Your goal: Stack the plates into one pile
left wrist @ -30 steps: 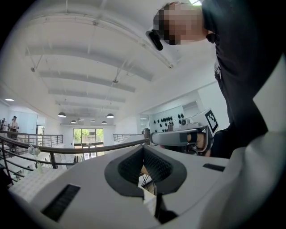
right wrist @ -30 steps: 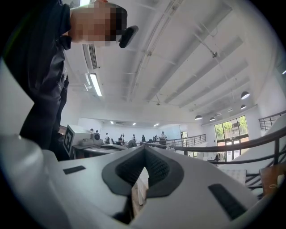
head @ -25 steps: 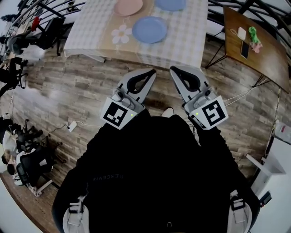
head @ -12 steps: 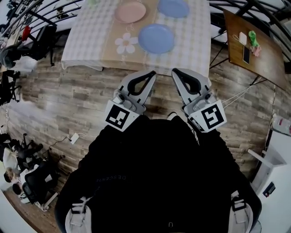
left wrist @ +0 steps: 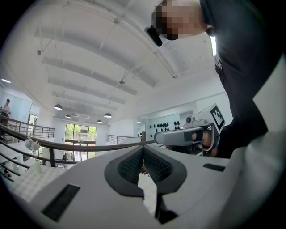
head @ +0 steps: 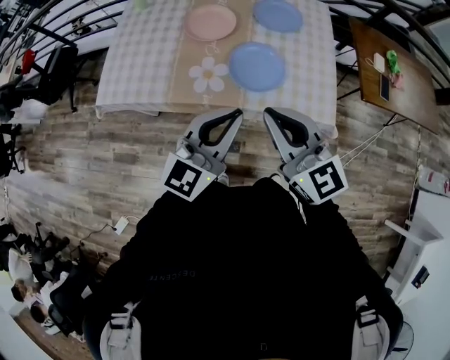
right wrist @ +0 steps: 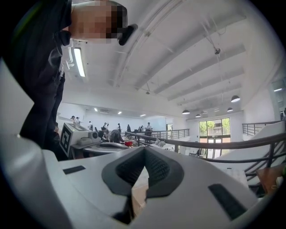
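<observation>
Wood floor [head: 84,162]: brown boards, lowest and closest of all.
person [head: 239,267]: in dark clothes, standing on the boards, with one claw in each hand.
left claw [head: 236,112]: its two halves are pressed together at the tip. Nothing is between them. It points level, away from the person.
right claw [head: 268,112]: pressed together too, and holding nothing. It sits just beside the left claw, with the tips near each other.
tabletop [head: 140,63]: has a checked cloth on it. From above, its near edge looks close to both claw tips.
flower [head: 210,74]: a white flower picture on the cloth, near the front.
near blue plate [head: 257,66]: lying flat and alone, just right of the flower. It is the closest plate to the claws, but nothing touches it.
pink plate [head: 211,22]: lying flat farther back, on the left, apart from the others.
far blue plate [head: 278,15]: lying flat at the far edge, on the right, also alone.
done so far: nothing, I think. All three plates lie apart, and no plate is on top of another.
left to do: all of it. A claw must open, grab one plate and set it on a second one. Then the last plate goes on top, so there is one pile.
</observation>
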### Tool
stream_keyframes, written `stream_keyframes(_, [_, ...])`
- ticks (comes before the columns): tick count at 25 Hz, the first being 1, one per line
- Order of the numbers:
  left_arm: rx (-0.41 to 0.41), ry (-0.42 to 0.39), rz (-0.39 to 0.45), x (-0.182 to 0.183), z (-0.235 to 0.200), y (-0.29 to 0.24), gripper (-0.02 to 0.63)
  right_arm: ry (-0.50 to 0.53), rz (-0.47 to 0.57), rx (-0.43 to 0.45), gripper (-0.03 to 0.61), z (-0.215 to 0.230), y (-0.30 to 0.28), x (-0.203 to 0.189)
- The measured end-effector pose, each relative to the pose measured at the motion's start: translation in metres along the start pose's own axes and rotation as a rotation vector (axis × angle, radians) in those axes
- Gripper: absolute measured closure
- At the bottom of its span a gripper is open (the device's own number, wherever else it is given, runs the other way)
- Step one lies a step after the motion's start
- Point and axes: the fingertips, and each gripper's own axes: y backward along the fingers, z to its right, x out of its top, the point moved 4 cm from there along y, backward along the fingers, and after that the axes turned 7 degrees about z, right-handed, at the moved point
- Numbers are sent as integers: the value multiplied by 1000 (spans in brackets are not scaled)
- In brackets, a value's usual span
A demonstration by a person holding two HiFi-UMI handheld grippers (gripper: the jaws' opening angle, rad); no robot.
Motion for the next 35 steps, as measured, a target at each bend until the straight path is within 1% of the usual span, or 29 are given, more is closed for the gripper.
stream_keyframes(6, [-31, 0, 6, 4, -46, 24, 594, -23, -15, -26, 572, -27, -45, -2])
stream_keyframes(9, [-50, -5, 19, 8, -69, 34, 594, -32, -16, -54, 572, -34, -69, -1])
stream_keyframes(11, [-59, -6, 26, 11, -81, 40, 594, -26, -18, -61, 572, -38, -83, -1])
stream_keyframes(14, [-65, 3, 28, 13, -94, 48, 594, 4, -28, -48, 572, -44, -96, -4])
stream_keyframes(20, [-67, 9, 38, 16, -111, 60, 594, 11, -36, -47, 572, -56, -114, -8])
stream_keyframes(24, [-69, 1, 46, 18, -116, 61, 594, 13, -44, -54, 572, -55, -117, -10])
stream_keyframes(29, [-70, 5, 37, 14, -118, 57, 594, 4, -34, -67, 572, -46, -119, -9])
stream_keyframes(35, [-57, -5, 35, 13, -126, 38, 594, 4, -39, -65, 572, -22, -121, -17])
